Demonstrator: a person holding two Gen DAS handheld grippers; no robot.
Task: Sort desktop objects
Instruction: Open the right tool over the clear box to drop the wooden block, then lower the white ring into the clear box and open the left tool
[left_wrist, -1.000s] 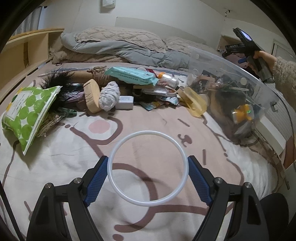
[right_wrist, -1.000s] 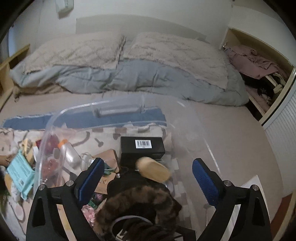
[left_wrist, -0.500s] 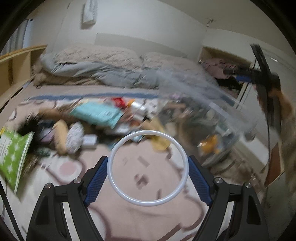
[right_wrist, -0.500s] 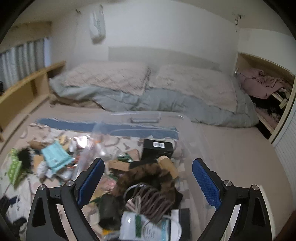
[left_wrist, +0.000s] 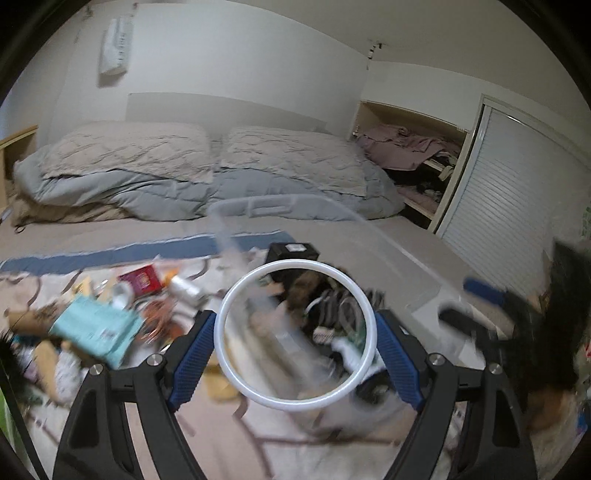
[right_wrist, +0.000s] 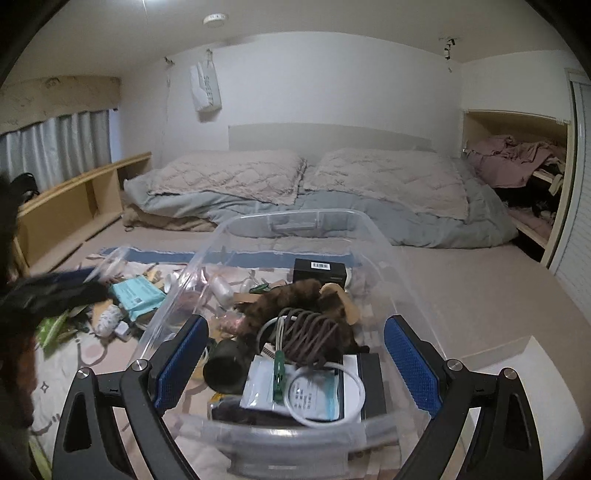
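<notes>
My left gripper (left_wrist: 295, 347) is shut on a white plastic ring (left_wrist: 221, 332), which is pinched edge to edge between the blue pads. It hovers in front of a clear plastic bin (left_wrist: 280, 202); this view is blurred. In the right wrist view the bin (right_wrist: 295, 218) holds a black box (right_wrist: 319, 269), a brown furry item (right_wrist: 291, 295), a coiled brown cord, packets and another white ring (right_wrist: 325, 421). My right gripper (right_wrist: 295, 358) stands open over the bin's near end with nothing between its pads. The left gripper shows as a dark blur (right_wrist: 51, 291) at that view's left.
Loose items lie on the patterned blanket left of the bin, among them a teal packet (left_wrist: 96, 328) and a red box (left_wrist: 142, 278). Behind is a bed with a grey duvet (right_wrist: 332, 214). A wooden shelf (right_wrist: 74, 206) runs along the left. A closet with clothes (right_wrist: 517, 166) is on the right.
My left gripper rose and swung right with the ring, from over the blanket towards the bin. The right gripper drew back and turned left, so more of the bin's contents show.
</notes>
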